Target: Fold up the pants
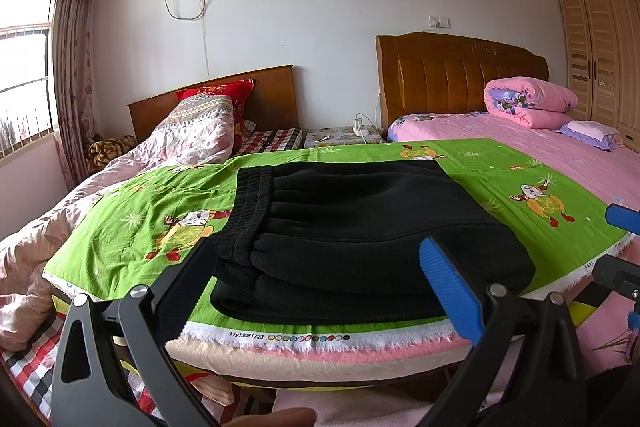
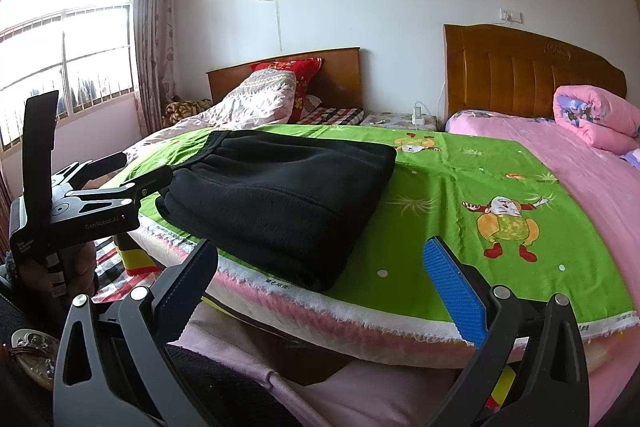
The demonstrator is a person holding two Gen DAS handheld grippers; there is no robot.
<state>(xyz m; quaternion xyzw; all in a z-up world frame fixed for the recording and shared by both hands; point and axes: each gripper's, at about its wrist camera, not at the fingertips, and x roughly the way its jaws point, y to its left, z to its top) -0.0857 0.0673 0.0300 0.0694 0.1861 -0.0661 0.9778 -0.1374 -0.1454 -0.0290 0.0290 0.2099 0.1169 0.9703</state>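
Bedroom: pants [image 1: 360, 227] lie folded in a stack on the green sheet [image 1: 140, 211] near the bed's front edge; left gripper [image 1: 320, 287] and right gripper [image 2: 328, 291] spread, empty. Folding looks done; next, withdraw or tidy

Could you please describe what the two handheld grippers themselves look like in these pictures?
Both are alike: the left gripper and the right gripper have dark grey, Y-shaped linkage arms joined by round silver pivot pins. Each carries two flat fingers; one pad is bright blue with fine ribbing, the other finger looks dark. Seen from the right wrist, the left gripper's black body bears white "GenRobot.AI" lettering. No cables are visible.
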